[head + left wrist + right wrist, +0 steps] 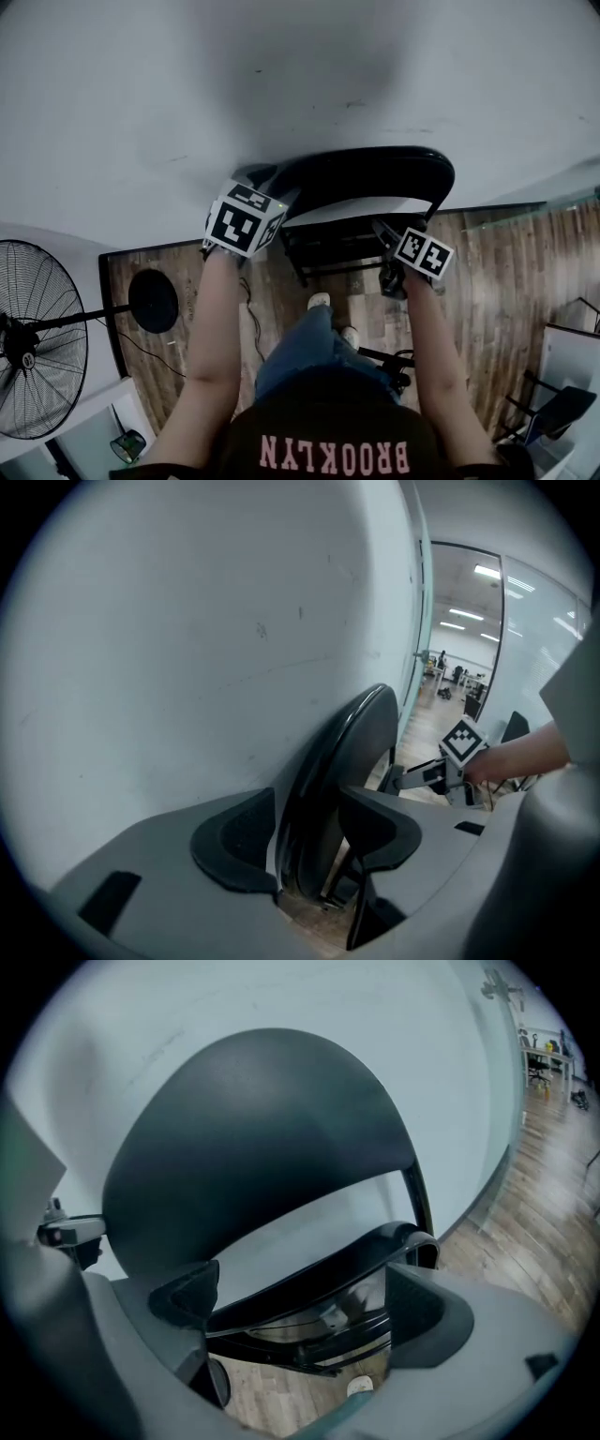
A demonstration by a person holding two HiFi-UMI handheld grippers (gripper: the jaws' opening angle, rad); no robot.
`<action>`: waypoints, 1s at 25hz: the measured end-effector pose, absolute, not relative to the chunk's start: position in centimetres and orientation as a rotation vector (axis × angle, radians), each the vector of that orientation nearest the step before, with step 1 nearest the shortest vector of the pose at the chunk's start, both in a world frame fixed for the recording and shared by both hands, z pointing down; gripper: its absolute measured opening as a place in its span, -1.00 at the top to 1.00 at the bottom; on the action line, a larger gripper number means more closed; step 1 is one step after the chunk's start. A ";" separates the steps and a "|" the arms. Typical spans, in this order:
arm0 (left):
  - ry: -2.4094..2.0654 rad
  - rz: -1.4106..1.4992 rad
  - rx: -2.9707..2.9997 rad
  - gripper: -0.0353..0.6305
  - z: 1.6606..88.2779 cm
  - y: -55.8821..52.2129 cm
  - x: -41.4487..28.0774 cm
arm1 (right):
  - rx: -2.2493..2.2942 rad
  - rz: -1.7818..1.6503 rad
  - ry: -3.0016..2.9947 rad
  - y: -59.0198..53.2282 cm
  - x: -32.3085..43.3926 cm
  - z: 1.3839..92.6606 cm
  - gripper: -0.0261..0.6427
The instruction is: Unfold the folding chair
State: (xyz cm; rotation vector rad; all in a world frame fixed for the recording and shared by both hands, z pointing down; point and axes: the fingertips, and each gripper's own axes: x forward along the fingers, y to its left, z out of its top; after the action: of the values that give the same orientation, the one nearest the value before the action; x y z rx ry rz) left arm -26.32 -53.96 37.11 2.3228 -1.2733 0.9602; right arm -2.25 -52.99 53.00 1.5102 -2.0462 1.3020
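A black folding chair point(375, 178) leans folded against the white wall. My left gripper point(265, 178) is at the top left corner of its curved backrest point(352, 747). In the left gripper view that gripper point(309, 841) is shut on the backrest's edge, with a pad against each face. My right gripper point(392, 234) is lower, at the chair's right side. Its own view shows it point(305, 1307) open wide, with the rim of the folded-up seat point(319, 1274) running across the gap below the backrest point(253, 1138). The right gripper point(450, 766) also shows in the left gripper view.
A standing fan point(33, 337) with a round black base point(153, 300) is on the wooden floor to the left. The person's shoes point(319, 302) are just in front of the chair. Dark furniture point(562, 408) stands at the lower right. A glass partition point(422, 621) runs beyond the chair.
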 end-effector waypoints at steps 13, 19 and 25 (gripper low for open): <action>-1.233 0.991 2.353 0.35 37.3 -54.0 -25.9 | 1.623 1.581 -1.815 -54.6 -1.7 57.9 0.10; -1.314 0.984 2.357 0.37 37.2 -53.8 -25.9 | 1.673 1.515 -1.875 -54.2 -1.7 57.6 0.17; -1.343 0.985 2.366 0.37 36.9 -52.9 -25.6 | 1.709 1.477 -1.907 -53.3 -1.4 57.2 0.18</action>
State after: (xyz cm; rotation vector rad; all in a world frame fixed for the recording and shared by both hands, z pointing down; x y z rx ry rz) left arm -25.59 -52.93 36.93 2.3661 -1.3431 0.9854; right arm -1.45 -53.34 57.24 1.7094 -1.9068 1.4770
